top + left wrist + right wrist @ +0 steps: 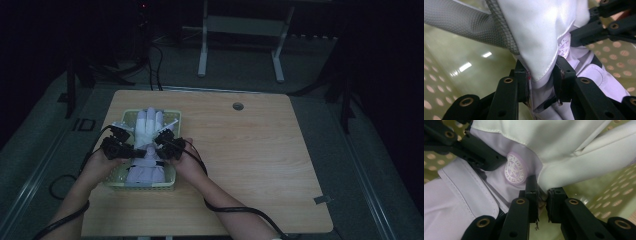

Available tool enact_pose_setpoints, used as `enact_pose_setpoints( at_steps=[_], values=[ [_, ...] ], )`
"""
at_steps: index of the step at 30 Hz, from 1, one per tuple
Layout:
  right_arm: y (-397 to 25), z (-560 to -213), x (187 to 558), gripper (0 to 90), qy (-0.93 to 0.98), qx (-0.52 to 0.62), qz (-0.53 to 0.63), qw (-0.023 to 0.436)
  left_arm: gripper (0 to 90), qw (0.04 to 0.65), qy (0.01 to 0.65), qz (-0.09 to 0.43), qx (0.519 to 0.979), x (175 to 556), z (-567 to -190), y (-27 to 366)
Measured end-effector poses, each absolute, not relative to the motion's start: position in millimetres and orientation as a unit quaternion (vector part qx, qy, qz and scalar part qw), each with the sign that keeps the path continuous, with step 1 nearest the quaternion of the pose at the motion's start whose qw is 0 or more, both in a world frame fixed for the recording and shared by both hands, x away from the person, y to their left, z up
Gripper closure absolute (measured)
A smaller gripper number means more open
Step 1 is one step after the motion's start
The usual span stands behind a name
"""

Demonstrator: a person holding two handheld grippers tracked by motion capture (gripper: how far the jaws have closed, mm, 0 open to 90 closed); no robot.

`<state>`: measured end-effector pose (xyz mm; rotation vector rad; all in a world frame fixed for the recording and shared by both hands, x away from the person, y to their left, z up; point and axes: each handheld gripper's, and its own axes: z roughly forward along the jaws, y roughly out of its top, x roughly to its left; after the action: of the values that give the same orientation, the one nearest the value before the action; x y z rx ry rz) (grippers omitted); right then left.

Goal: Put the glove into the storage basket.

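A white and pale lavender glove [146, 127] lies lengthwise in a yellow-green basket [176, 118] on the left of the wooden table. My left gripper [142, 152] comes at it from the left and my right gripper [156, 144] from the right, near the glove's middle. In the left gripper view, the left gripper [540, 82] is shut on a fold of white glove fabric [536, 32]. In the right gripper view, the right gripper [542, 197] is shut on the glove's [564, 145] edge, just right of a round lavender badge [515, 168]. The jaw tips nearly meet across the badge.
A grey mesh panel [461, 22] joins the white fabric. The basket's perforated floor [616, 195] lies below. The table [250, 150] stretches right of the basket, with a round cable hole [238, 106]. Cables trail off the front edge. A white desk frame [202, 60] stands beyond.
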<state>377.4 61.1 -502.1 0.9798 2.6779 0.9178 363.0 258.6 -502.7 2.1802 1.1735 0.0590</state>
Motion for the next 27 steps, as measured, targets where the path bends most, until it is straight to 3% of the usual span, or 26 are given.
enact_pose_setpoints(
  at_steps=[6, 10, 12, 14, 17, 22, 27],
  values=[
    [78, -507, 378, 80.0, 0.904, 0.332, 0.257, 0.084, 67.6, 0.303, 0.461, 0.02, 0.834, 365, -511, 258],
    [79, -508, 379, 74.5, 0.901, 0.342, 0.255, 0.079, 55.7, 0.284, 0.469, 0.054, 0.834, 362, -512, 256],
    [79, -508, 380, 69.4, 0.899, 0.346, 0.259, 0.075, 50.4, 0.269, 0.464, 0.083, 0.84, 360, -512, 253],
    [77, -507, 381, 62.2, 0.896, 0.349, 0.265, 0.07, 35.9, 0.274, 0.458, 0.086, 0.841, 357, -511, 251],
    [74, -504, 382, 48.0, 0.895, 0.348, 0.267, 0.081, 33.0, 0.277, 0.467, 0.099, 0.834, 356, -510, 252],
    [61, -496, 386, 36.8, 0.889, 0.343, 0.299, 0.052, 14.9, 0.322, 0.473, 0.132, 0.81, 350, -503, 257],
    [48, -490, 388, 24.1, 0.885, 0.335, 0.323, 0.023, 14.2, 0.361, 0.468, 0.139, 0.794, 342, -496, 257]
  ],
)
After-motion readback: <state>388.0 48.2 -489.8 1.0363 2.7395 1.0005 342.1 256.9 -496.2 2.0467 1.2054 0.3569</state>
